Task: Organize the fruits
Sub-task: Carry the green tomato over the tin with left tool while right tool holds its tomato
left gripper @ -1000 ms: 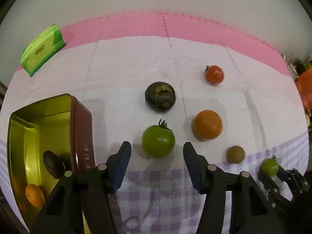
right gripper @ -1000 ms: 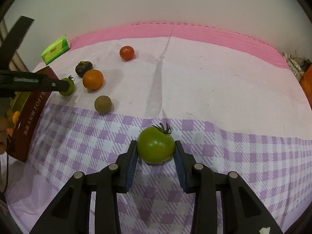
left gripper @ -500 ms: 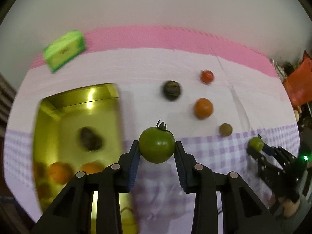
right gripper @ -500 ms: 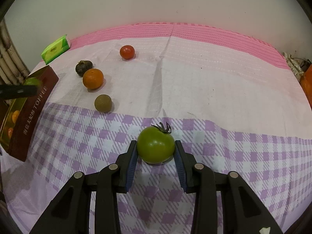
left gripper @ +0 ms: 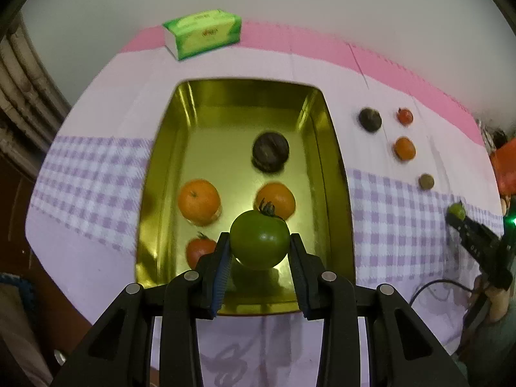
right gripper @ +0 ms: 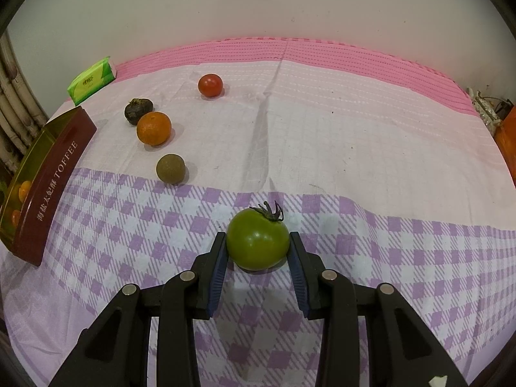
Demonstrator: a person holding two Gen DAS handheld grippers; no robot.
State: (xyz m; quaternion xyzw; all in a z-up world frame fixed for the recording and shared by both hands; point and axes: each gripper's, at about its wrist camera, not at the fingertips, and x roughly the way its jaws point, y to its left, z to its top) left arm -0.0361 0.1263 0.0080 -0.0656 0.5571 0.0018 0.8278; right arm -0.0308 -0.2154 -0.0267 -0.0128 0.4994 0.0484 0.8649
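From your left wrist, the left gripper [left gripper: 260, 247] clamps a green tomato [left gripper: 260, 243] above the gold tin [left gripper: 335, 174], hiding part of its floor; a red tomato [left gripper: 198, 251] shows only partly behind a finger. The fruit is motion-blurred. From your right wrist, the right gripper [right gripper: 258, 250] pinches a second green tomato [right gripper: 257, 244] on the checked cloth [right gripper: 403, 258]; the tin's maroon TOFFEE side [right gripper: 53, 190] appears only here.

Green tissue pack [left gripper: 202, 33] – checked cloth [right gripper: 403, 242]
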